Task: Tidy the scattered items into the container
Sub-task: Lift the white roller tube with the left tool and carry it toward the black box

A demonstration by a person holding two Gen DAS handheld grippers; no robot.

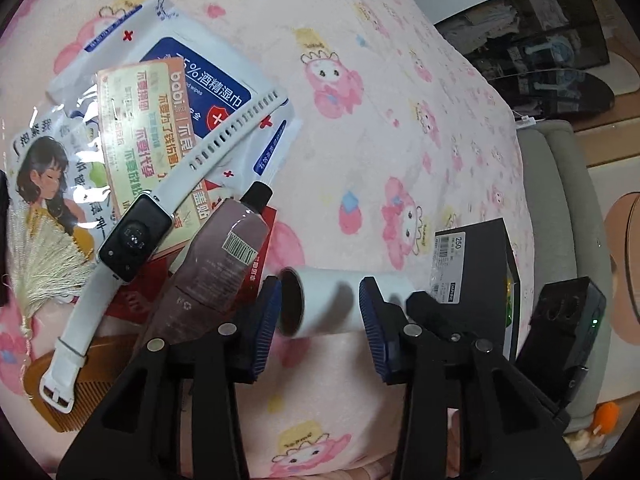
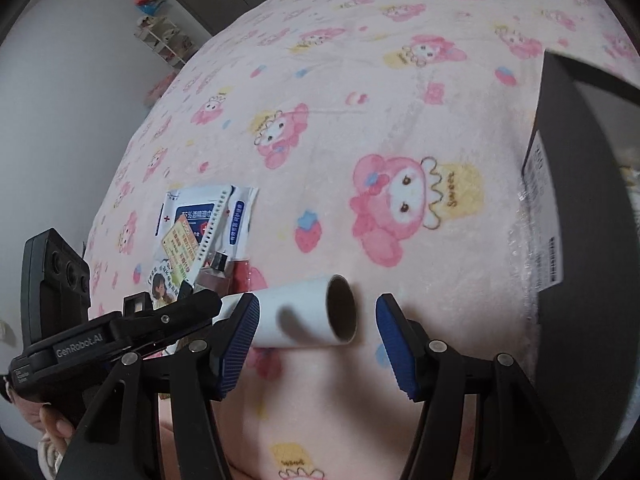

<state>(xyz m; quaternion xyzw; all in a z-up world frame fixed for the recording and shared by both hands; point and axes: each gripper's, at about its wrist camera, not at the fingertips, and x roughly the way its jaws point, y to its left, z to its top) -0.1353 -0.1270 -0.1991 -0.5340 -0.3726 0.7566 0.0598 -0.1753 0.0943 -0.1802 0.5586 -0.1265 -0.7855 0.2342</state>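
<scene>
Left hand-held gripper (image 1: 318, 308) astride white tube (image 1: 340, 300)

Two fisheye views, each mounted just behind a gripper and looking forward and steeply down along its two fingers at a pink cartoon-print blanket (image 1: 400, 120), from close above. Left wrist view: left gripper (image 1: 318, 312) at 6 o'clock, scattered clutter at 9 o'clock, black box (image 1: 476, 264) at 3 o'clock, right gripper's body at 4 o'clock. Right wrist view: right gripper (image 2: 316, 336) at 6 o'clock, box wall at 3 o'clock, left gripper's body at 8 o'clock, room wall at 10 o'clock. Shared by both: white tube (image 1: 340, 300) between the fingertips, wipes pack (image 1: 192, 64), blanket, box.
</scene>
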